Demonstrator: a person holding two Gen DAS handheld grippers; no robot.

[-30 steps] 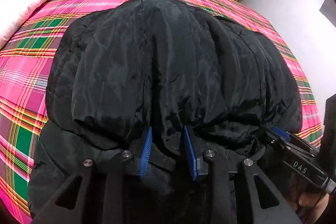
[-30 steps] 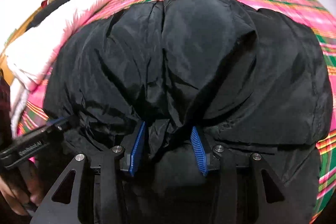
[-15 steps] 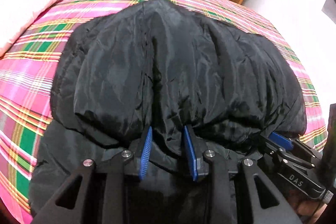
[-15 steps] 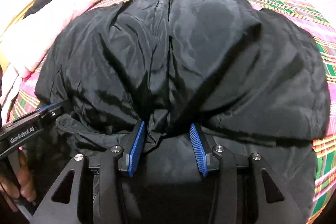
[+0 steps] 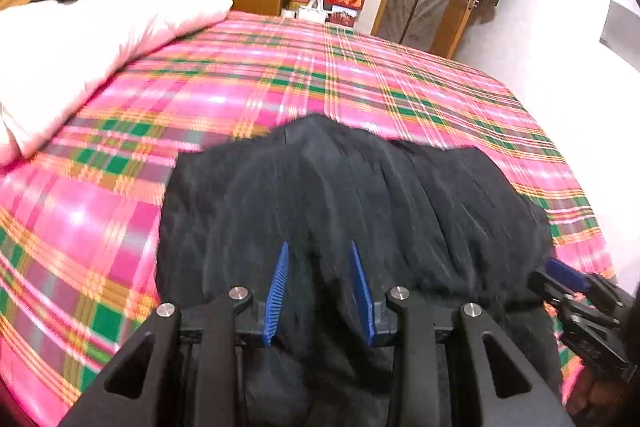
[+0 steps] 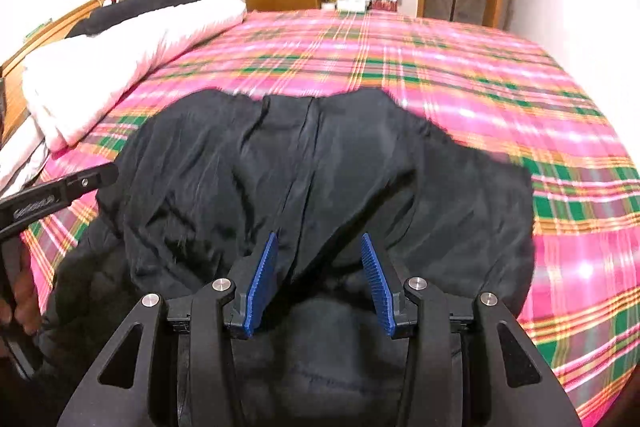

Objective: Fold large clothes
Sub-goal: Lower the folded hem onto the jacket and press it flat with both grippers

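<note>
**Black jacket hem lifted off the bed**

Black padded jacket [image 5: 352, 195] lies toward the plaid bed's [image 5: 120, 187] near edge. Left gripper [image 5: 320, 291] and right gripper [image 6: 320, 279] each clench a bunch of its near hem. Since a second ago both have risen, hauling fabric up, likely starting a fold toward the far edge.

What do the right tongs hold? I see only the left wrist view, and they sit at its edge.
Observer: The right tongs are shut on a bunched fold of the black jacket.
Operator: Can you see what carries my left tongs?
Observer: Yes. In the right wrist view a hand curls around their handle, at the picture's left edge.
</note>
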